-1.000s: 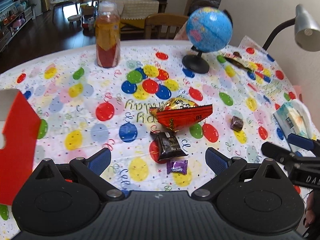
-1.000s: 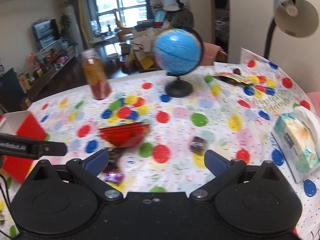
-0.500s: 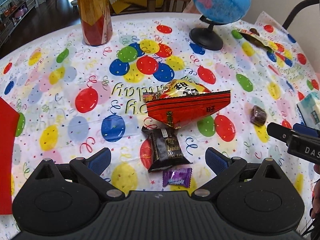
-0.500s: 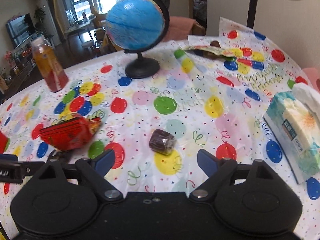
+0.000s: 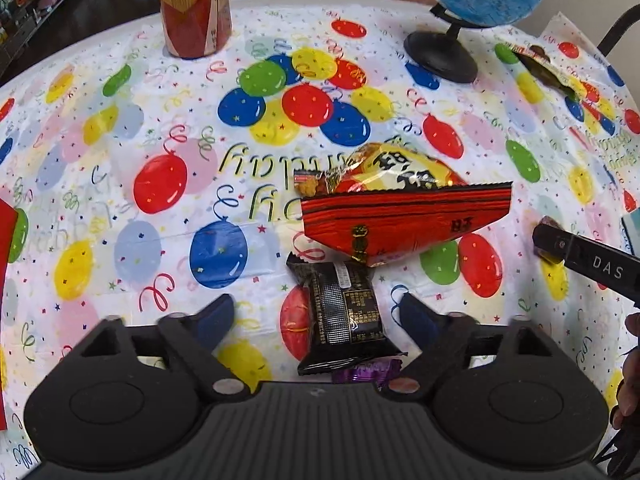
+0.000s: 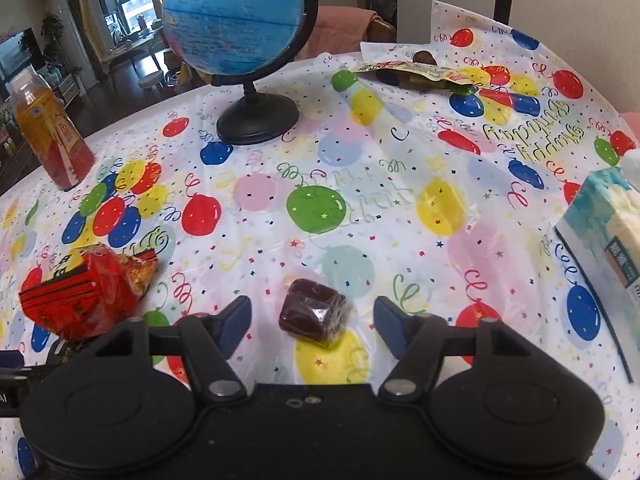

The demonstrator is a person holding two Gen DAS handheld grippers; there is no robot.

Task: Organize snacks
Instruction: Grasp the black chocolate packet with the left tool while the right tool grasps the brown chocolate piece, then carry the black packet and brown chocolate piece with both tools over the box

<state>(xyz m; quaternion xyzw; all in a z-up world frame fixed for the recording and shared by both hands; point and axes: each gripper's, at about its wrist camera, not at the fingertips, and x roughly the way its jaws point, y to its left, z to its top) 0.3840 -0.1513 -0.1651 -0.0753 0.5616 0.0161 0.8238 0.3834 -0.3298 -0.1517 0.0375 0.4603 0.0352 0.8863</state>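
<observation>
Snacks lie scattered on a round table under a balloon-print birthday tablecloth [image 5: 168,216], and we hold a two-finger gripper in each hand above them.

Nearest us, our left gripper [image 5: 316,318] has just been closing; its jaws stand partly open with a black snack packet [image 5: 344,316] between them, the pads not yet touching it. A small purple candy [image 5: 370,372] peeks out just behind the packet's near end. Our right gripper [image 6: 311,322] has also just been closing; it is about half open, with a dark brown wrapped sweet [image 6: 314,314] between its blue pads, still clear of both.

Just beyond the black packet lies a red snack bag [image 5: 400,220], with a yellow snack bag [image 5: 384,172] touching its far side. A red box [image 5: 6,280] shows at the near left edge. A tissue pack [image 6: 604,240] sits at the right.

Farther away, a bottle of orange drink [image 6: 50,136] stands upright at the far left, a blue globe [image 6: 236,16] on a black stand at the far middle, and a flat opened wrapper [image 6: 416,70] at the far right.
</observation>
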